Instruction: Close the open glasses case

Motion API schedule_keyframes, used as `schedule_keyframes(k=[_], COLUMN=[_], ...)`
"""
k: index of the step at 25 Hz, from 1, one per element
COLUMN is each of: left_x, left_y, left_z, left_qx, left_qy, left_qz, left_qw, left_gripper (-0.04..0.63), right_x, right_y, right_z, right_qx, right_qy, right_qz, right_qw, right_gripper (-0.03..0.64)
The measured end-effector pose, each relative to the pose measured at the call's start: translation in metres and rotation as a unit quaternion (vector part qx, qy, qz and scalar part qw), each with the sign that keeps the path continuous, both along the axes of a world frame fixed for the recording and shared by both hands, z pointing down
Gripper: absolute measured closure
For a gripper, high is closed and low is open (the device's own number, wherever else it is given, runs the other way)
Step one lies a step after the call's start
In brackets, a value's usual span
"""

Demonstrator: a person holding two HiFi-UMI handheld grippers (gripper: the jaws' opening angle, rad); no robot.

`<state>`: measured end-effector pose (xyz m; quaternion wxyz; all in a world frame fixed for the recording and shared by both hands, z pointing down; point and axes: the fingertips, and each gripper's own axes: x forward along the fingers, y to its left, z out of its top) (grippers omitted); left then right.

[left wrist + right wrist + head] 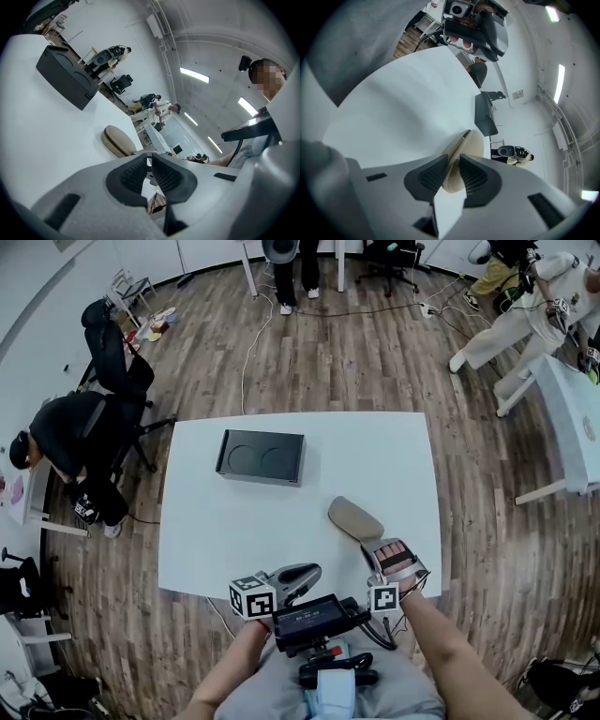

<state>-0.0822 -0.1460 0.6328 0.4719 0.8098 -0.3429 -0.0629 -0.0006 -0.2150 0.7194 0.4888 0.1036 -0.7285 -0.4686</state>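
Observation:
The beige glasses case (354, 518) lies on the white table (234, 521) at its right front, lid down on its base with only a thin seam showing. My right gripper (382, 549) is at the case's near end. In the right gripper view the case (471, 147) has that end between the jaws of my right gripper (453, 164), which stand a little apart on either side of it. My left gripper (305, 577) rests at the table's front edge, left of the case (117, 140). Its jaws (150, 161) are together with nothing between them.
A black box (261, 457) with two round recesses sits at the table's back left, also in the left gripper view (65, 77). Office chairs (103, 418) stand left of the table. People stand at the far side of the room. Another white table (572, 427) is at the right.

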Motion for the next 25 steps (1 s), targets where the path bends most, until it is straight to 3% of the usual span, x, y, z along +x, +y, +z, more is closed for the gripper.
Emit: schedule_keyframes(k=[9,25], left_x=[-0.005,-0.008], left_y=[0.003,0.009], left_z=[-0.001,-0.005], left_qx=[0.003,0.012], left_qy=[-0.001,0.003], left_qz=[0.002,0.007], left_qw=[1.0,0.9999], left_gripper=[0.575,0.575], right_x=[0.0,0.001], right_y=[0.002,0.001], right_z=[0.018,0.015], right_qx=[-0.029,-0.038], right_qy=[0.024,0.015], right_qz=[0.027,0.06], right_qw=[0.999,0.997], right_gripper=[0.551,0.551])
